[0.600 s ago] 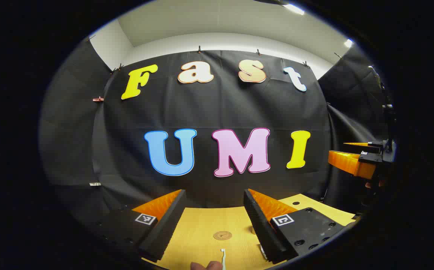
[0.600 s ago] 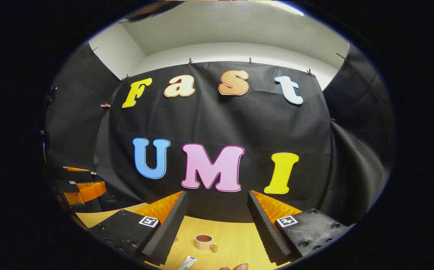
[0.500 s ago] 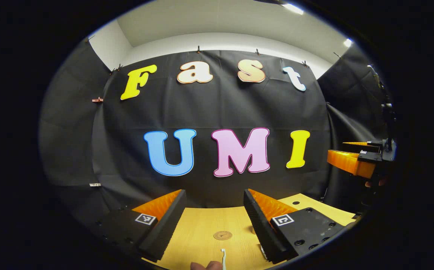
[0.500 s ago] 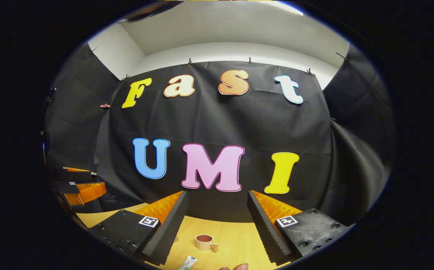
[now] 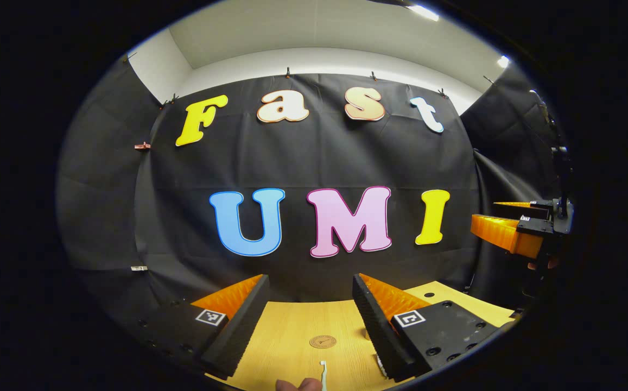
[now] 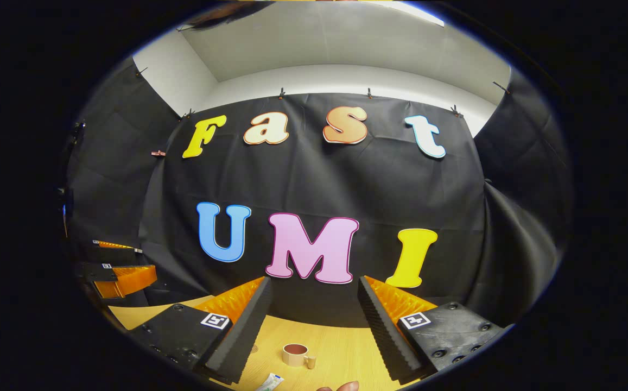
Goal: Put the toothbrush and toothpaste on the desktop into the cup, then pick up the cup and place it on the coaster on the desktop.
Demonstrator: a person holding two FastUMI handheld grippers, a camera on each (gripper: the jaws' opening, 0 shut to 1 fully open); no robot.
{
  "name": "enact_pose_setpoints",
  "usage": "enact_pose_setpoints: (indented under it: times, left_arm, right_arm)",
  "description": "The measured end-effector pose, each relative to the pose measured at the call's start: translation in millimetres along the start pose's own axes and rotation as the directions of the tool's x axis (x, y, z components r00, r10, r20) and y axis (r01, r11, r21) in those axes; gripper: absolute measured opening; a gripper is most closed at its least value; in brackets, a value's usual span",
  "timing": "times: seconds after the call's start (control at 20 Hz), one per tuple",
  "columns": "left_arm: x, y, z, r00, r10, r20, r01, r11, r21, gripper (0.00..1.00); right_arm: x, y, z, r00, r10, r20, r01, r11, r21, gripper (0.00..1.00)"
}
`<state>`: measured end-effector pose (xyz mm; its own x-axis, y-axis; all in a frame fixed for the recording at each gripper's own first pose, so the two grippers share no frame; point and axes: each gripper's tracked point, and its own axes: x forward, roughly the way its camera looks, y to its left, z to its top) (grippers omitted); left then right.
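In the left gripper view, the left gripper [image 5: 309, 309] is hanging above the wooden tabletop [image 5: 286, 336] with its jaws spread wide and nothing between them. The round coaster [image 5: 322, 341] is lying flat on the tabletop in the gap between the fingers. The toothbrush [image 5: 323, 373] is lying just nearer the camera than the coaster, its head pointing toward the coaster. A fingertip [image 5: 298, 385] is showing at the bottom edge, just beside the toothbrush. The right gripper [image 5: 501, 228] is floating well off to the right of the coaster, raised above the tabletop.

In the right gripper view, the right gripper [image 6: 314, 315] is also standing wide open and holding nothing. The cup [image 6: 296, 354] is sitting upright on the tabletop [image 6: 341, 353] between the fingers, its handle turned to the right. The toothpaste [image 6: 270, 383] is lying flat, near the cup on the camera side and slightly left. The left gripper [image 6: 121, 274] is hovering well to the left of the cup.
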<state>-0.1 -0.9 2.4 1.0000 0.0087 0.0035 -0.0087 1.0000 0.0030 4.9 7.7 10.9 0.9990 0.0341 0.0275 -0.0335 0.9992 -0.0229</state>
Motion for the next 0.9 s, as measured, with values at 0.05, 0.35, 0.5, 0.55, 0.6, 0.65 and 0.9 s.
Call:
enact_pose_setpoints:
  times: [0.05, 0.35, 0.5, 0.55, 0.6, 0.65, 0.9]
  left_arm:
    - [0.5, 0.2, -1.0, 1.000, 0.001, -0.001, -0.001, 1.000, 0.002, 0.96]
    - [1.7, 4.1, -8.3, 1.000, 0.015, -0.014, -0.015, 1.000, -0.004, 0.96]
    - [1.6, 6.5, -18.2, 0.999, 0.021, -0.033, -0.021, 1.000, -0.002, 0.96]
    - [1.0, 7.5, -22.8, 0.999, 0.023, -0.039, -0.023, 1.000, -0.006, 0.96]
    - [1.1, 8.2, -25.6, 0.999, 0.024, -0.046, -0.025, 1.000, -0.010, 0.96]
    - [1.5, 8.0, -29.9, 0.998, 0.026, -0.053, -0.027, 1.000, -0.012, 0.96]
    - [6.3, 12.4, -45.4, 0.996, 0.033, -0.086, -0.035, 0.999, -0.022, 0.96]
  right_arm:
    - [0.5, 1.1, -0.2, 1.000, 0.004, -0.001, -0.004, 1.000, 0.001, 0.96]
    - [3.4, 2.1, -24.1, 0.998, 0.011, -0.070, -0.008, 0.999, 0.045, 0.96]
    - [7.7, 5.1, -50.4, 0.990, 0.023, -0.138, -0.015, 0.998, 0.058, 0.96]
    - [9.2, 7.7, -61.7, 0.985, 0.032, -0.167, -0.022, 0.998, 0.059, 0.96]
    - [10.6, 12.1, -73.9, 0.979, 0.044, -0.201, -0.032, 0.998, 0.062, 0.97]
    - [10.9, 16.2, -88.5, 0.969, 0.052, -0.243, -0.038, 0.997, 0.062, 0.96]
    - [19.7, 40.9, -161.2, 0.903, 0.112, -0.414, -0.057, 0.988, 0.142, 0.97]
